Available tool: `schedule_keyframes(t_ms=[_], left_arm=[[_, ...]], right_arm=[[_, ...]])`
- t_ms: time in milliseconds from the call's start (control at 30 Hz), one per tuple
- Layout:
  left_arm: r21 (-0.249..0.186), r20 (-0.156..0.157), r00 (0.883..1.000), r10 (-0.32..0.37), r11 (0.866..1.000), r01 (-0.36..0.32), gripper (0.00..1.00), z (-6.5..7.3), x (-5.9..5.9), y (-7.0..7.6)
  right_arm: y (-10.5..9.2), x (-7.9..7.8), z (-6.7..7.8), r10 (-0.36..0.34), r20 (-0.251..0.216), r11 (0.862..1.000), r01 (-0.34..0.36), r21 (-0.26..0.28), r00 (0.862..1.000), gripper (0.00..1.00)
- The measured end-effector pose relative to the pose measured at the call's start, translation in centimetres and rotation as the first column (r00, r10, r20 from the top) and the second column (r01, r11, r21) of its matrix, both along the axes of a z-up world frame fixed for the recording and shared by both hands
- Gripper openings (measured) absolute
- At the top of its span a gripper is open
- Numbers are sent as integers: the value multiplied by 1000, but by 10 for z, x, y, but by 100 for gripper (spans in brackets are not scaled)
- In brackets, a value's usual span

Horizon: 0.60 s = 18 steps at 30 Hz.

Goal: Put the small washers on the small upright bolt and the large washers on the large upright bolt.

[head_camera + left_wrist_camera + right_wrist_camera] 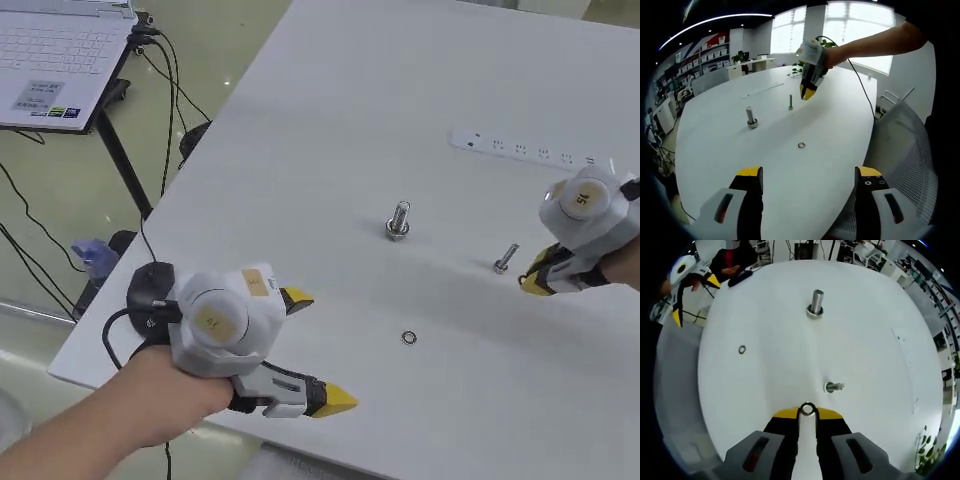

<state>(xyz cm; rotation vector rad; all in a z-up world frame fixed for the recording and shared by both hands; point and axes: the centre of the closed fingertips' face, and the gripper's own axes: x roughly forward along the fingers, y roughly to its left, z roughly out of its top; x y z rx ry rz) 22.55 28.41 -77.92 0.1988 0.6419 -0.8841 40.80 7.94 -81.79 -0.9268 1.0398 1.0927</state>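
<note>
- White tabletop (330,120), long with rounded ends, smooth and matt, mostly bare; a white power strip (520,150) lies flat towards its far side
- Off the near-left corner a white laptop (60,45) sits on a black stand, with dark cables hanging down to a pale glossy floor
- The left gripper view takes in an open office: bright windows (790,30) at the back, shelves (710,47) to the left, a white mesh chair (900,135) at the tabletop's edge
- Large bolt (398,221) stands upright mid-tabletop; the wider ring at its foot may be a washer or just the bolt head
- Small bolt (505,259) stands to its right, just beside the right claw (530,283)
- Loose washer (408,337) lies flat on the tabletop, nearer the person, apart from both bolts
- Right claw clenched on the held washer (808,410), pinched at the yellow tips just short of the small bolt
- Left claw (315,348) released, jaws spread wide, nothing between them, over the near-left edge
</note>
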Motion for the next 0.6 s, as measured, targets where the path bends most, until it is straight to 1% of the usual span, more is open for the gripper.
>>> schedule_keyframes(t_ms=[67, 200, 433, 600], left_arm=[[2, 0, 1000, 2, 1000, -2, 74, 0, 1, 1], [6, -4, 1000, -4, 1000, 4, 74, -1, 0, 1], [8, -3, 1000, -6, 1000, 6, 74, -2, 3, 0], [16, -3, 1000, -8, 1000, 8, 74, -3, 4, 2]], right_arm=[[-2, 8, 2, -5, 4, 1000, 5, -4, 1000, 12], [-1, 20, 9, -21, 11, 1000, 21, 9, 1000, 12], [7, 32, 16, -24, 20, 999, 24, 27, 1000, 12], [15, 38, 19, -12, 26, 999, 11, 36, 1000, 12]])
